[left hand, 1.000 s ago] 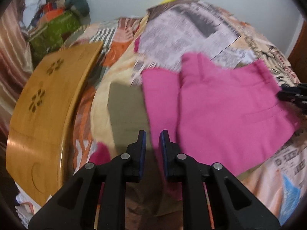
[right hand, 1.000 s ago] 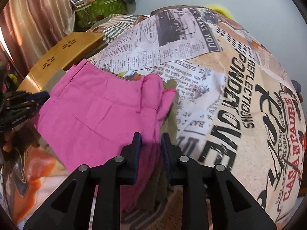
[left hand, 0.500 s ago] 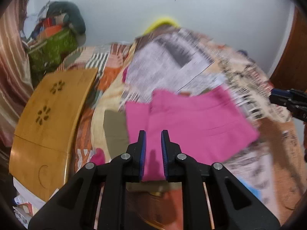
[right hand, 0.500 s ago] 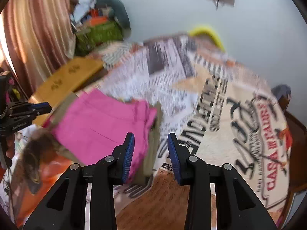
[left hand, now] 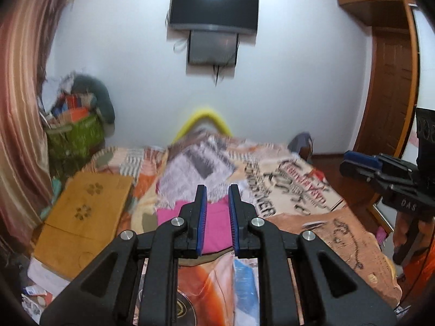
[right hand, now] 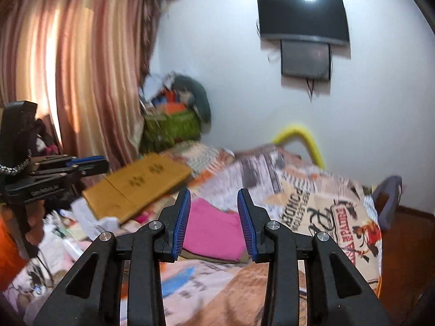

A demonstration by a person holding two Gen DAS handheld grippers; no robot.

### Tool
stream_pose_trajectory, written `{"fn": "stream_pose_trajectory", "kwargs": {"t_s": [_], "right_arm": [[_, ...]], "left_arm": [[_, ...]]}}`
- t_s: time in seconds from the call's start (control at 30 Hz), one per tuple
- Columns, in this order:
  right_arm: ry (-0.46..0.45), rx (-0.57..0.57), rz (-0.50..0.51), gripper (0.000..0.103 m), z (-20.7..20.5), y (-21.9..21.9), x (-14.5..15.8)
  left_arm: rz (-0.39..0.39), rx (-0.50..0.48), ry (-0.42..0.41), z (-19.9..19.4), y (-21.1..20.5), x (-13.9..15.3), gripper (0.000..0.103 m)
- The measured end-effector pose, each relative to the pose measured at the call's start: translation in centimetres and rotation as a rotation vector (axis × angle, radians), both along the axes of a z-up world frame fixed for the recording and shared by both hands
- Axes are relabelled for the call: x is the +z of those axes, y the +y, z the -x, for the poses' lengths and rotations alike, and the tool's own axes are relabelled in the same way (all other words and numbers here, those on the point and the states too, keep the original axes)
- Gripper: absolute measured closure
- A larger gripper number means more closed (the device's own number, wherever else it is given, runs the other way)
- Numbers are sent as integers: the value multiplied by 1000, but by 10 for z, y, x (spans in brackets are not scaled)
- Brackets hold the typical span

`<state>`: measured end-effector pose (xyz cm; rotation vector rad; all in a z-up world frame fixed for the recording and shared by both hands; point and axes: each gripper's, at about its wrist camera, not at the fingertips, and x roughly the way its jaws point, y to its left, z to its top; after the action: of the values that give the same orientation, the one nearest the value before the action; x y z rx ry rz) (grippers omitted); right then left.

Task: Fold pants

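The pink pants point(left hand: 216, 231) lie folded into a flat packet on the patterned bedspread point(left hand: 299, 190), also visible in the right wrist view as pink pants point(right hand: 214, 231). My left gripper point(left hand: 217, 190) hovers well above and short of them, jaws almost together with only a narrow empty gap. My right gripper point(right hand: 214, 194) is likewise raised, its jaws open wider with nothing between them. Each gripper appears in the other's view: the right gripper point(left hand: 359, 160) at the right edge, the left gripper point(right hand: 89, 163) at the left edge.
A wooden board point(left hand: 84, 212) lies on the bed's left side. A green basket point(left hand: 73, 135) full of clutter stands in the far left corner by the curtain point(right hand: 68, 68). A TV point(left hand: 214, 8) hangs on the far wall, with a wooden door point(left hand: 391, 95) at right.
Both grippers have risen and drawn back from the pants, tilting up so the wall and TV show. The right jaws let go of the pink cloth and widened.
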<state>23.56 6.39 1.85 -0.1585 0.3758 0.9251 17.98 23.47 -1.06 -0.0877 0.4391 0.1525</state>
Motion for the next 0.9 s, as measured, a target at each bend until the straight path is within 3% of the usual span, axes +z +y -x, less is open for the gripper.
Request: {"fn": "stream_pose_trajectory", "kwargs": {"t_s": [0.23,0.33,0.4,0.53,0.6,0.7,0.83,0.9], "right_arm": [[-73,5,-117,71,69,-26,18],[-58,0,-174,61,84,-33,16],[-59,-7,-199,58,95,-37,14],[-70,-29,-214,41,106,-41,12],[-81,-42,-218,27,112,-44,12],[-102,-56,-217,21,119,-45,13],[-117,-80,-217,16,125,-46,15],[-118,-89,-226,1,125,-47,15]], "left_arm": [[-72,21,-156,91,-53,38,88],[-86,51,-214,125,-69,43,85],[-73,52,-233,141,-76,43,65],[-87,92,-264,162,-87,43,44],[-97,105,-269,170,-92,43,25],[-90,100,-277,178,-97,41,9],[-81,100,-279,182,-100,38,2],[-73,103,-279,184,-100,38,1]]}}
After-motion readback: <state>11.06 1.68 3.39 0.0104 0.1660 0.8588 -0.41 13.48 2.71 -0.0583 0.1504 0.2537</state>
